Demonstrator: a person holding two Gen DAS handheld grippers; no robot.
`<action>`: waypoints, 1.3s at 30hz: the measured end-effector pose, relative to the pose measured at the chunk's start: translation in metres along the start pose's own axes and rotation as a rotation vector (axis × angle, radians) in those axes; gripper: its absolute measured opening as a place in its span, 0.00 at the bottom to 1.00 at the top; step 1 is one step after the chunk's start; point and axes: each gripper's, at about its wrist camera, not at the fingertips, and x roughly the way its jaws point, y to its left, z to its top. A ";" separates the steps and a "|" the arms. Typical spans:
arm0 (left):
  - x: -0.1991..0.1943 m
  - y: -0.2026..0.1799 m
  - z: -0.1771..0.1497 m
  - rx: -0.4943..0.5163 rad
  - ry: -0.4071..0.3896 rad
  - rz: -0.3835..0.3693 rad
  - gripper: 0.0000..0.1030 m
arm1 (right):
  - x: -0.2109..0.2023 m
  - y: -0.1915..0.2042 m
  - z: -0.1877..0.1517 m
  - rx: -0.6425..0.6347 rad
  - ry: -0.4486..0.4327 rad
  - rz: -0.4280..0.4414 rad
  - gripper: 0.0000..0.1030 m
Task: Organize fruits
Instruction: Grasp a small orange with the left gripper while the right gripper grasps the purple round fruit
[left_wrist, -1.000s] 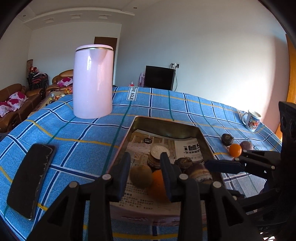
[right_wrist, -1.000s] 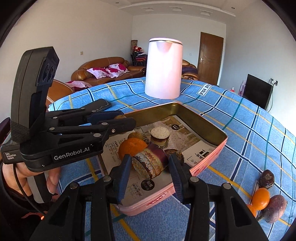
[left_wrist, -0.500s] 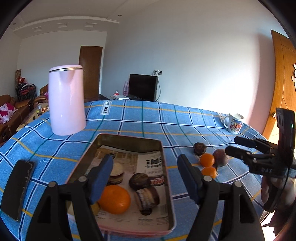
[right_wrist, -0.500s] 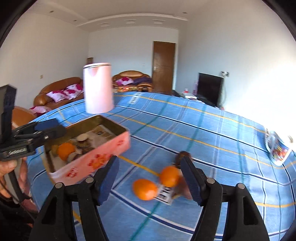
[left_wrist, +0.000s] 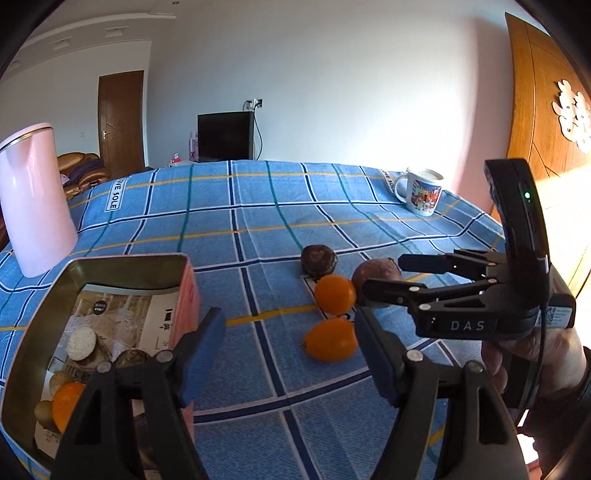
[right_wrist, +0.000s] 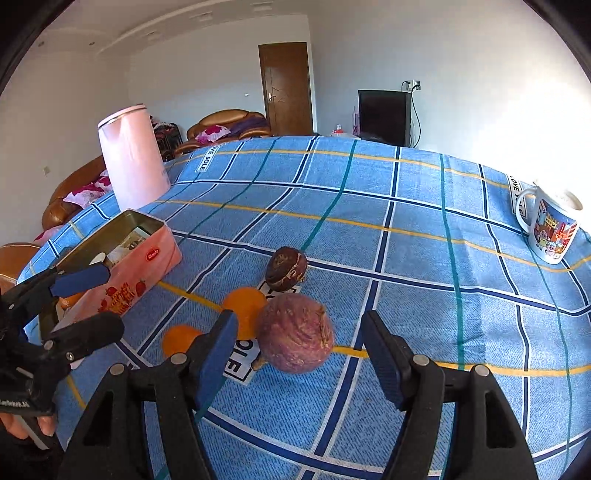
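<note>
Right wrist view shows the right gripper (right_wrist: 297, 350) with its jaws spread wide and empty, the purple passion fruit (right_wrist: 294, 335) lying on the counter (right_wrist: 406, 229) between them, touching neither. Just left of it sit two oranges (right_wrist: 243, 308), with a dark passion fruit (right_wrist: 286, 267) a little farther off. Left wrist view has the left gripper (left_wrist: 286, 345) likewise gaping and holding nothing, the nearer orange (left_wrist: 330, 344) between its jaws, and the pink tin (left_wrist: 110, 325) at left holding fruit.
</note>
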 end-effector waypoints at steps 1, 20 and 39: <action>0.003 -0.002 0.000 0.004 0.008 -0.005 0.72 | 0.005 0.000 0.001 -0.001 0.025 0.005 0.68; 0.046 -0.032 0.003 0.086 0.176 -0.070 0.68 | -0.013 -0.020 0.001 0.099 -0.073 0.015 0.49; 0.029 -0.019 0.004 -0.001 0.088 -0.069 0.41 | -0.033 -0.008 -0.003 0.040 -0.182 0.024 0.49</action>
